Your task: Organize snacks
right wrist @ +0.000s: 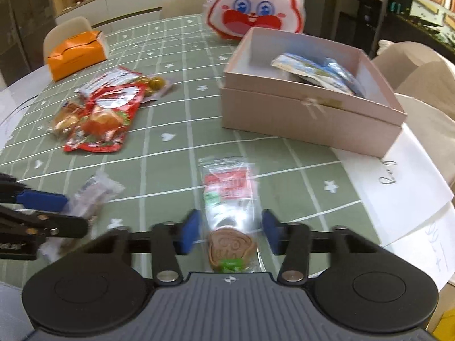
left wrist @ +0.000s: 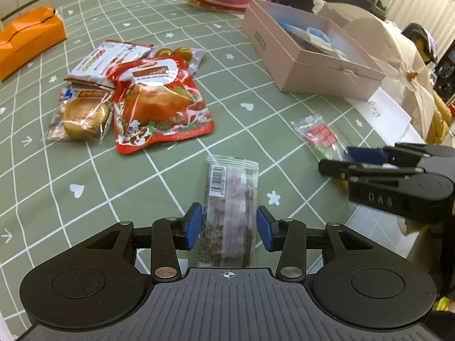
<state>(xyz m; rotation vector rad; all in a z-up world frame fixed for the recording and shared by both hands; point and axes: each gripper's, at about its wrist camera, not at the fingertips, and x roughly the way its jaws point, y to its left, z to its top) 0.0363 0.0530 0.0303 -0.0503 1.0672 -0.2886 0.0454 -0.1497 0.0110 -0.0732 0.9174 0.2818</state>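
— Straddling a brown bar in a clear wrapper [left wrist: 230,213], the left tool [left wrist: 229,228] has pads beside it; whether they press, one cannot tell.

— And the right tool [right wrist: 229,231]?

— Its pads flank a clear cookie packet [right wrist: 230,213] with small gaps, not clamped. Both packets lie on the green checked counter [left wrist: 159,187]. Farther off sits an open pink box [right wrist: 310,113] holding packets, with a snack pile [left wrist: 133,96] to its left.
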